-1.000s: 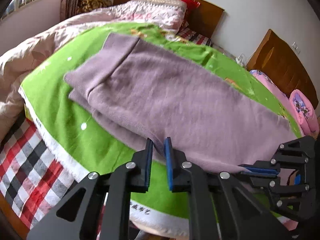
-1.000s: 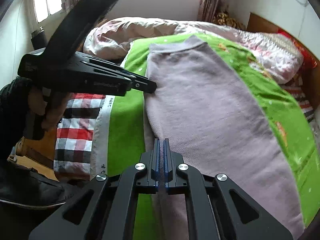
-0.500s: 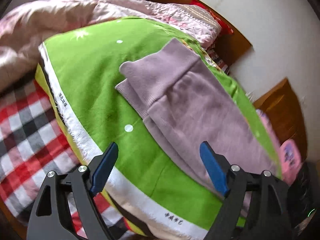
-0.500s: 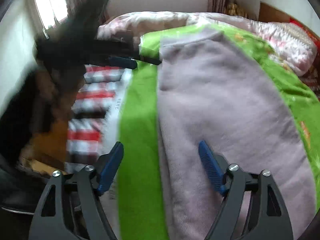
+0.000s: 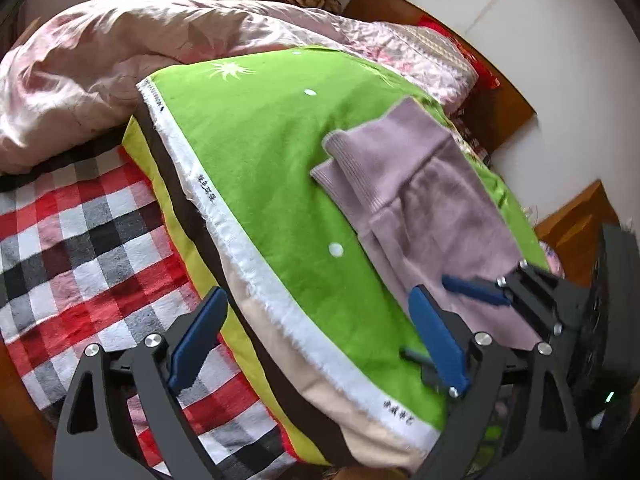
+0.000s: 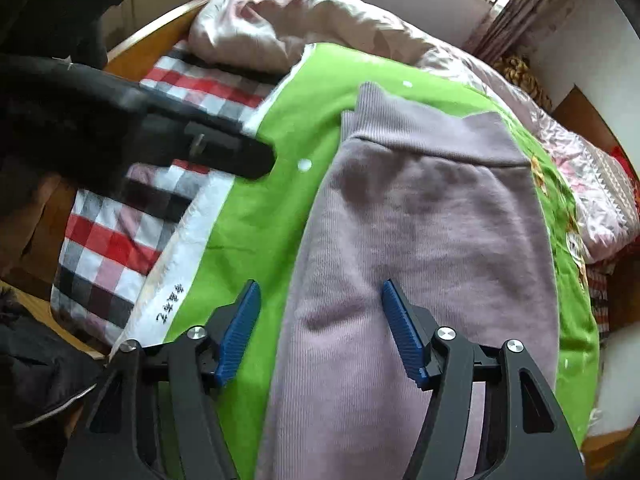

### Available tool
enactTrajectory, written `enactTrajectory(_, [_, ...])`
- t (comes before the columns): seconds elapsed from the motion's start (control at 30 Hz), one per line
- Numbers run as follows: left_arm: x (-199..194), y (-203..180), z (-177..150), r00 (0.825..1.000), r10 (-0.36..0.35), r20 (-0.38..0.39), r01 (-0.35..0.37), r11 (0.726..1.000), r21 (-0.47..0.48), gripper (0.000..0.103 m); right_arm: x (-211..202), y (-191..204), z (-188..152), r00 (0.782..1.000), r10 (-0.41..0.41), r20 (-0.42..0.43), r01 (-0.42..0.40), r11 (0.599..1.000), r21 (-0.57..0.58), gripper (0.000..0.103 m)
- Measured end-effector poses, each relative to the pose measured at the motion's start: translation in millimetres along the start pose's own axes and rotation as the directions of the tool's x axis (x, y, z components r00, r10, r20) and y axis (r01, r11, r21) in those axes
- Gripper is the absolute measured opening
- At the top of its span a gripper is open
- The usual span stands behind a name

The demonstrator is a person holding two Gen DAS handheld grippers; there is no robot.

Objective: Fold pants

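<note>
Mauve ribbed-knit pants [image 6: 420, 240], folded lengthwise on green blanket [image 6: 260, 232]: near edge between closing, untouching right claw [image 6: 320, 332] pads; right of wide, opening, empty left claw [image 5: 316, 344].

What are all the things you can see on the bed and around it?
pants: one, pale purple, lying flat on the green cloth, waistband at the far end
green cloth: one, bright green with white dots and a white edge, spread over the bed
checked sheet: one, red, white and grey squares, under the green cloth
quilt: one, pink, bunched at the far side of the bed
headboard: one, brown wood, against the white wall
left gripper: one, black with blue fingers, jaws opening, nothing between them but the cloth's edge below
right gripper: one, black with blue fingers, jaws closing, either side of the pants' edge
</note>
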State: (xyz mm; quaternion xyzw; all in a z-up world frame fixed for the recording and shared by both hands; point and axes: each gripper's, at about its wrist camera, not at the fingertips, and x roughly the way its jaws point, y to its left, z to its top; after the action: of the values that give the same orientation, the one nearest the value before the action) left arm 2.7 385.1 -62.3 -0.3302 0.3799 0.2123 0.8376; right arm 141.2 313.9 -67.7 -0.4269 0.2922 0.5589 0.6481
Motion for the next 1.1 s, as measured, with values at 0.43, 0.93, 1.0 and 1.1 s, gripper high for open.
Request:
enactTrajectory(0.43, [5,-14,0,0.993,-0.113,-0.028,0.113,0.994,-0.005,0.095,-31,-22,-10,0.986,-0.018,0.163,-0.011,0.984,0.177,0.013])
enactTrajectory(0.93, [102,-41,68,0.747,-0.661,-0.072,0.621,0.732,-0.279,0.025,-58,-26,-21,0.963,-0.009,0.270,-0.053,0.974,0.222,0.021])
enactTrajectory(1.0, [107,-39,70,0.775,-0.627,-0.076,0.594,0.765,-0.249,0.010,-66,-26,-24,0.971,0.030,0.238,-0.081,0.974,0.211,0.052])
enactTrajectory(1.1, [102,-33,67,0.791,-0.608,-0.064,0.588,0.785,-0.196,0.010,-109,-43,-58,0.949,0.025,0.315,-0.122,0.948,0.292,0.076])
